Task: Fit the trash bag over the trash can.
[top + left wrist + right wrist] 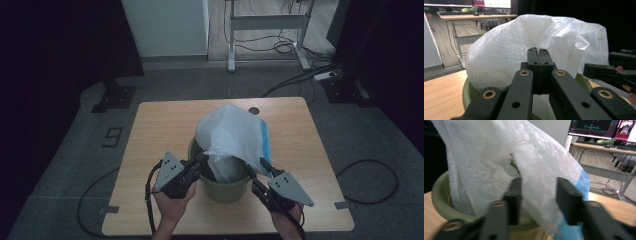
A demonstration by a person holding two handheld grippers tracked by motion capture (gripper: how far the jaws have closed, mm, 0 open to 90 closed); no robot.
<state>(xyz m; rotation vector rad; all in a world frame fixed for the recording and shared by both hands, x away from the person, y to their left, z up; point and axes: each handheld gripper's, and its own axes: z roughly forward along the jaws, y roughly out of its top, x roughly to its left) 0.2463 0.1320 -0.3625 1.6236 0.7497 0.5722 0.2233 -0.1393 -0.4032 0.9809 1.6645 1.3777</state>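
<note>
An olive-green bucket [225,191] stands near the front of the wooden table [160,130]. A white plastic bag [230,132] with a blue edge billows up out of it. My left gripper [202,159] is shut at the bucket's left rim. In the left gripper view its tips [539,53] rest against the bag [506,50]; whether film is pinched between them I cannot tell. My right gripper [256,166] is at the bucket's right side. In the right gripper view it [540,200] stands open, with the bag's film [499,157] hanging loose between the jaws above the bucket rim [441,197].
Bare table top lies to the left, right and behind the bucket. Beyond the table a white desk frame [267,22] stands on the floor with cables [300,75] around it. A desk with monitors [599,127] stands behind the bag in the right gripper view.
</note>
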